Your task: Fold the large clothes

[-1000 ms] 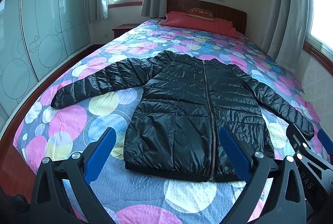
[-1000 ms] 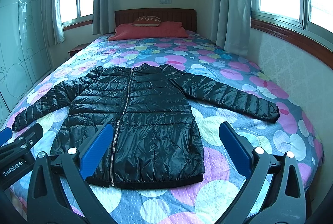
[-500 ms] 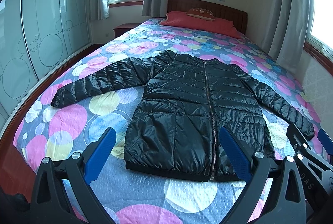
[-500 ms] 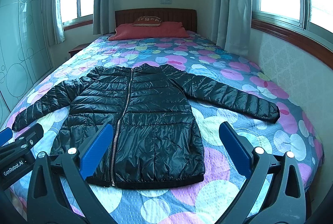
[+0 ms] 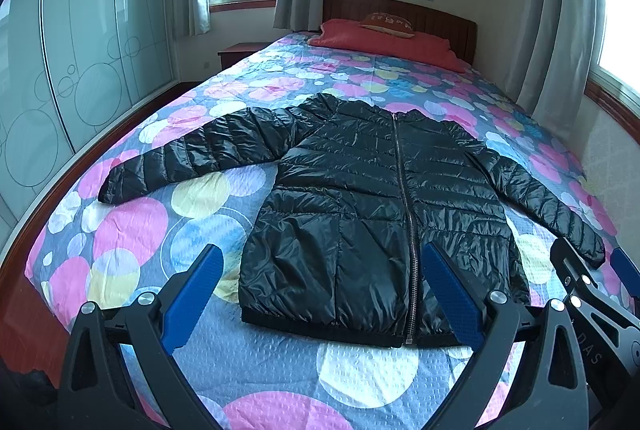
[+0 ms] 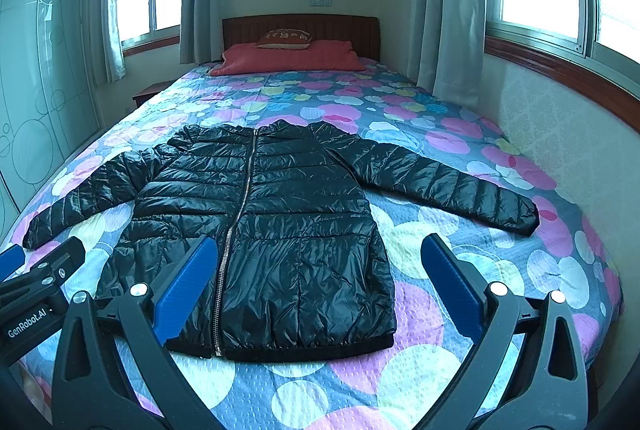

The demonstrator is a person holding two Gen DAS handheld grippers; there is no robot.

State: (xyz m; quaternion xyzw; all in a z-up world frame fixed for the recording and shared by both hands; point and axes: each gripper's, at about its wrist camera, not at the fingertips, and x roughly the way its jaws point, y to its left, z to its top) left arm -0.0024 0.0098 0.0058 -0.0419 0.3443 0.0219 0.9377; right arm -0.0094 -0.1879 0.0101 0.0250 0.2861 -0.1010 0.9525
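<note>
A black quilted puffer jacket (image 5: pixel 372 206) lies flat and zipped on the bed, both sleeves spread out, hem toward me; it also shows in the right wrist view (image 6: pixel 260 230). My left gripper (image 5: pixel 320 294) is open and empty, held above the bed's foot, just short of the hem. My right gripper (image 6: pixel 320 294) is open and empty, likewise short of the hem. The right gripper's body (image 5: pixel 592 306) shows at the right edge of the left wrist view, and the left gripper's body (image 6: pixel 32 294) at the left edge of the right wrist view.
The bed has a bubble-patterned cover (image 5: pixel 132 226), a red pillow (image 5: pixel 384 42) and a wooden headboard (image 6: pixel 300 26). A glass wardrobe (image 5: pixel 80 62) stands to the left, a nightstand (image 5: pixel 240 52) by the head, and a wall with windows (image 6: pixel 560 102) along the right.
</note>
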